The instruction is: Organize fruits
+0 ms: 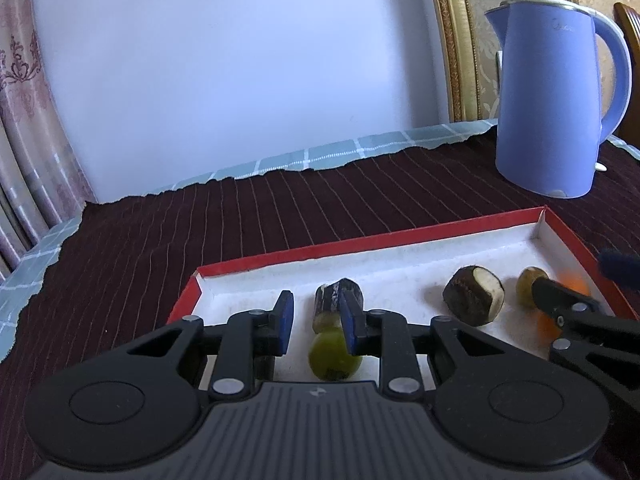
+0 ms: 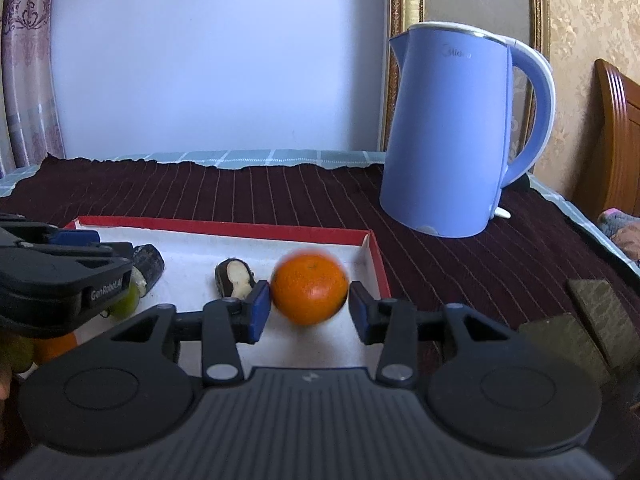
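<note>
A red-rimmed white tray point(image 1: 360, 246) point(image 2: 224, 226) lies on the dark cloth. In the left wrist view my left gripper point(image 1: 318, 320) is open and empty over the tray's left part, with a green grape point(image 1: 334, 354) and a dark cut fruit piece point(image 1: 338, 302) between and beyond its pads. A dark half-peeled piece point(image 1: 474, 294) and a brownish fruit point(image 1: 528, 284) lie to the right. In the right wrist view my right gripper point(image 2: 310, 306) is open, and a blurred orange point(image 2: 310, 288) sits between its pads without a visible grip. The dark half-peeled piece point(image 2: 236, 282) lies left of it.
A blue electric kettle point(image 2: 452, 136) point(image 1: 556, 96) stands behind the tray's right end. Another orange point(image 2: 56, 346) and a green fruit point(image 2: 18, 352) lie at the lower left under the left gripper. A wooden block point(image 2: 592, 312) is at the right. White wall behind.
</note>
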`<control>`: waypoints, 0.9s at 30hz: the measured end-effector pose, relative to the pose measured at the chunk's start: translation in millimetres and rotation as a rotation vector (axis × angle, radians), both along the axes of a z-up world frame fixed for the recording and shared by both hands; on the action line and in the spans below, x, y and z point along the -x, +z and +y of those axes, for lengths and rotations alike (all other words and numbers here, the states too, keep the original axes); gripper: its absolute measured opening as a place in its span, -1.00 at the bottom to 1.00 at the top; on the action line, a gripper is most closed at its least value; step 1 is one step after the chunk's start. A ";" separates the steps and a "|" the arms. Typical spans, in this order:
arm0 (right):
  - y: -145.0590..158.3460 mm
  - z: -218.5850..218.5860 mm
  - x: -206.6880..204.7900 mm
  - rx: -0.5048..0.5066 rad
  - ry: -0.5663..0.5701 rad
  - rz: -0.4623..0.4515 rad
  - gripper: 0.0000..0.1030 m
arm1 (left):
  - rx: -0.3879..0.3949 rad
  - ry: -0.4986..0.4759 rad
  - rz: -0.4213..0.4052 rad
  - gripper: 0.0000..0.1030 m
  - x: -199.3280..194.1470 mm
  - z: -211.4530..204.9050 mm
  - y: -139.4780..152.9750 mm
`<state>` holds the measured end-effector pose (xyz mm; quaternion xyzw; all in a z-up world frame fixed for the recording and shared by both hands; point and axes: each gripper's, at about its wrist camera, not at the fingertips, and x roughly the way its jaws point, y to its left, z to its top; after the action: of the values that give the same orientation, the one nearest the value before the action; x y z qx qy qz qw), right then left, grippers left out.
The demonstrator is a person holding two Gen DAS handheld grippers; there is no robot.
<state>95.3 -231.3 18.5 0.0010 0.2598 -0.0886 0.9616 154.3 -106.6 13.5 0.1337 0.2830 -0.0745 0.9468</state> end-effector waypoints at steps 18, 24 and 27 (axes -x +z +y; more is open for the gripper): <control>-1.6 1.8 5.1 0.008 0.007 -0.003 -0.01 | 0.011 0.023 -0.014 0.25 8.6 7.3 2.0; -1.8 4.2 10.1 0.009 0.010 -0.002 0.06 | 0.035 0.022 0.021 0.32 13.0 13.4 0.1; -0.7 5.6 13.8 0.014 0.013 -0.008 0.10 | 0.049 0.034 0.025 0.46 17.3 18.1 0.4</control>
<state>81.5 -225.7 17.8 -0.0073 0.2554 -0.0841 0.9631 137.0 -88.5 13.9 0.1045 0.2949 -0.0668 0.9474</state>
